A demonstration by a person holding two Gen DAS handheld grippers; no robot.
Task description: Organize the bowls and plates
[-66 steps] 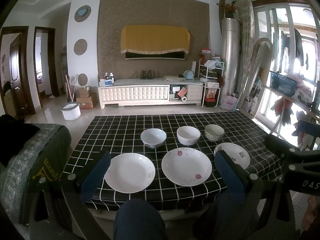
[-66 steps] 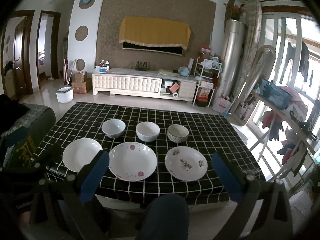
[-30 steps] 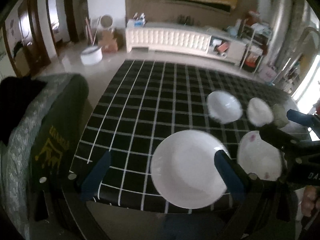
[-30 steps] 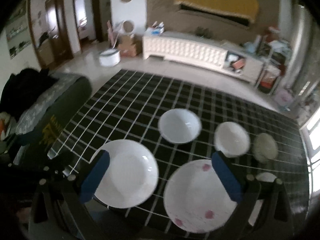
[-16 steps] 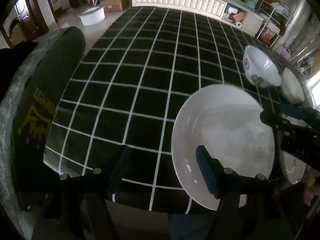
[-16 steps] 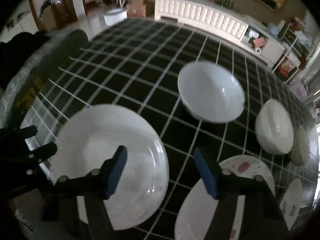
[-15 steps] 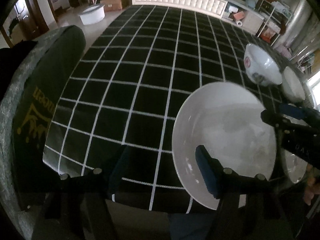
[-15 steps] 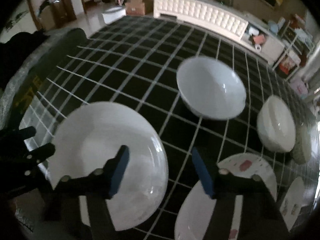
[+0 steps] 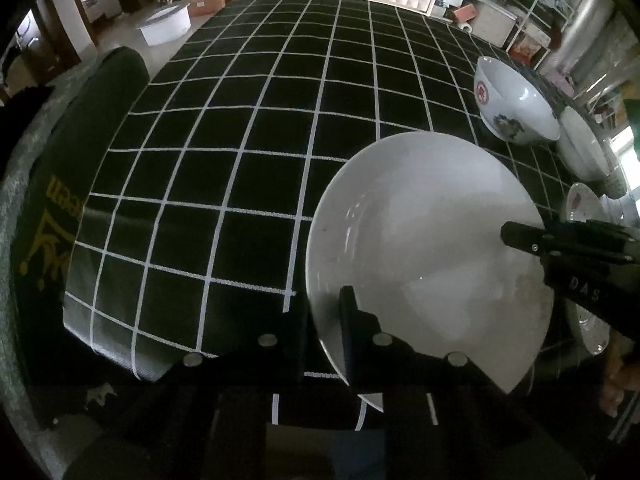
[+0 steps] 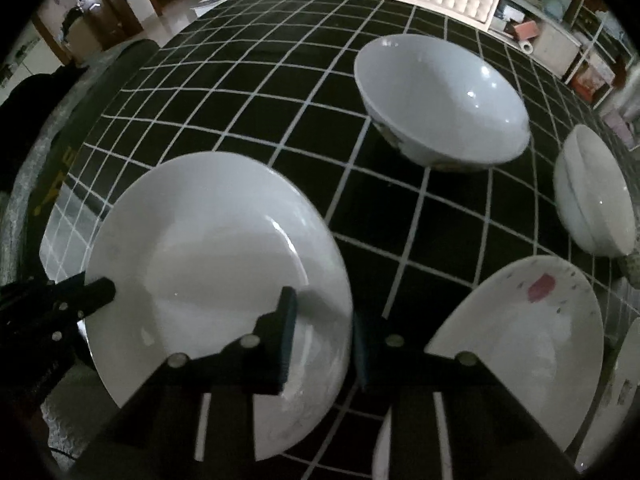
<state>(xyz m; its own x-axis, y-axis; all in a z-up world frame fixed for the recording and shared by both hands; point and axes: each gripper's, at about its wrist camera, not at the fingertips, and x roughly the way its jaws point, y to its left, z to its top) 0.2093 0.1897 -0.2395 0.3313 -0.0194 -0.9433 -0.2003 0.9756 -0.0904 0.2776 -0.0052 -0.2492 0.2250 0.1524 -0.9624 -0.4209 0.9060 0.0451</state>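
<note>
Gripping the plain white plate (image 9: 424, 240) from both sides, I have my left gripper (image 9: 324, 320) pinching its left rim and my right gripper (image 10: 322, 332), jaws just closing, straddling its right rim. It sits at the near edge of the checked tablecloth (image 9: 248, 120), beside a pink-flecked plate (image 10: 520, 320).

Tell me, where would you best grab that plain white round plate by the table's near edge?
By its thin raised rim, from above, at two opposite edges. The plain white round plate lies flat on the black checked tablecloth, so only the rim offers a pinch. The left gripper clamps its left edge; the right gripper fingers have just been closing on its right edge.
</note>
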